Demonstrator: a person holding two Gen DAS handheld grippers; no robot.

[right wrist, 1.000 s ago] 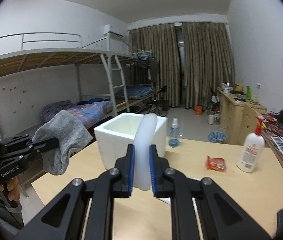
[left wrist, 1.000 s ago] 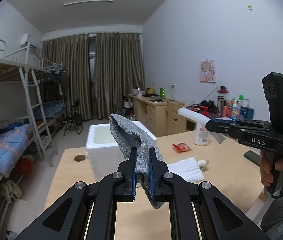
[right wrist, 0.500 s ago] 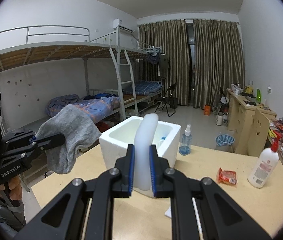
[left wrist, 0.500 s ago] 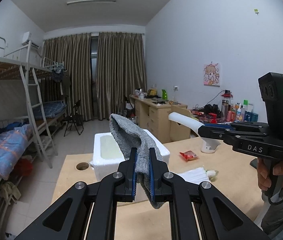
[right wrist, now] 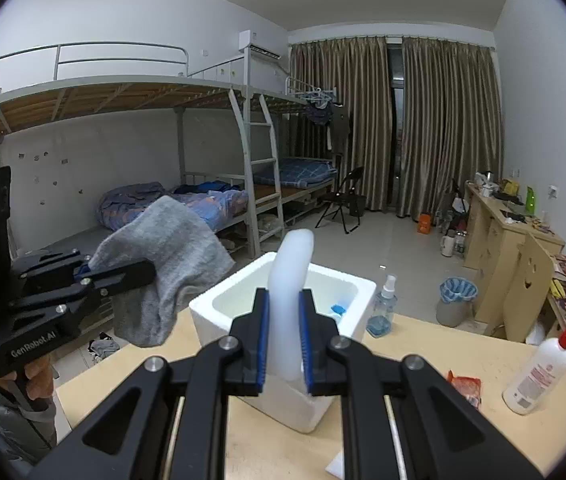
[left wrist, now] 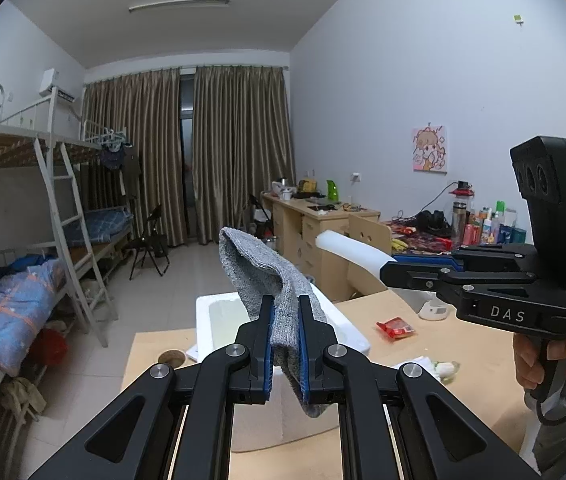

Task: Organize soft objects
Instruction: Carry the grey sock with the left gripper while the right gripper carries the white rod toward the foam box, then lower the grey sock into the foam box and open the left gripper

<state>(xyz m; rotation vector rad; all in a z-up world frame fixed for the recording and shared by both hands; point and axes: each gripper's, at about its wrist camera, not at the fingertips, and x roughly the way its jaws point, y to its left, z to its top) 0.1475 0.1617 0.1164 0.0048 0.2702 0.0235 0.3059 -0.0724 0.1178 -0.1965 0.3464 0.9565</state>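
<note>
A grey knitted sock [left wrist: 271, 276] hangs folded between the pads of my left gripper [left wrist: 285, 310], which is shut on it above the near side of a white foam box [left wrist: 349, 334]. The right wrist view shows the same sock [right wrist: 171, 248] drooping from the left gripper [right wrist: 149, 274], to the left of the box [right wrist: 359, 286]. My right gripper [right wrist: 285, 306] is shut on a bent white foam strip [right wrist: 293, 260] in front of the box's opening. In the left wrist view the strip [left wrist: 353, 250] sticks out of the right gripper [left wrist: 387, 270] at the right.
On the wooden table [right wrist: 423, 344] lie a red snack packet [right wrist: 465, 386], a white pump bottle [right wrist: 537, 374] and a small spray bottle [right wrist: 383, 310]. White paper [left wrist: 419, 362] lies near the box. A cable hole [left wrist: 171, 357] is at the table's left. Bunk beds and desks line the walls.
Both grippers have risen and moved towards the foam box with their loads still held. The box now sits closer and lower in both views.
</note>
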